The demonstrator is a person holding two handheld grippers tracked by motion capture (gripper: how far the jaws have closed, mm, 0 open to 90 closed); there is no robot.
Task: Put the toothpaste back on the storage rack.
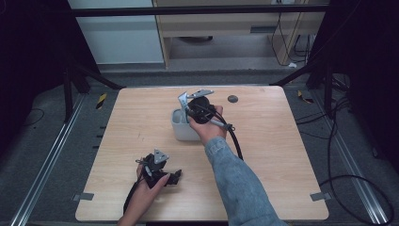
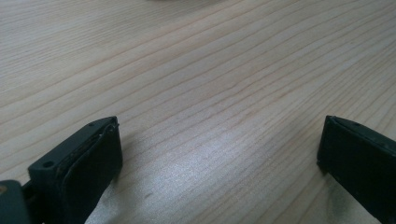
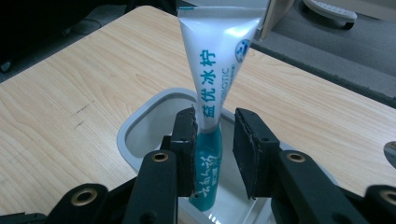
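Note:
A white and teal toothpaste tube (image 3: pixel 217 70) stands upright, cap down, in a grey cup (image 3: pixel 140 119) near the middle of the wooden table (image 1: pixel 273 155). My right gripper (image 3: pixel 215 121) reaches over the cup (image 1: pixel 181 128) with the tube between its jaws. One pad (image 3: pixel 187 140) lies against the tube, while the other pad (image 3: pixel 247 149) stands a little off it, so the gripper is open. In the high view the right gripper (image 1: pixel 187 114) points down at the cup. My left gripper (image 1: pixel 173 176) rests low at the table's front left, open wide (image 2: pixel 219 135) over bare wood.
A small dark round disc (image 1: pixel 232 99) lies on the table behind the cup. The right gripper's black cable (image 1: pixel 236 141) trails toward the front. Grey tape marks (image 1: pixel 83 196) sit at the front corners. Dark stands and cables surround the table.

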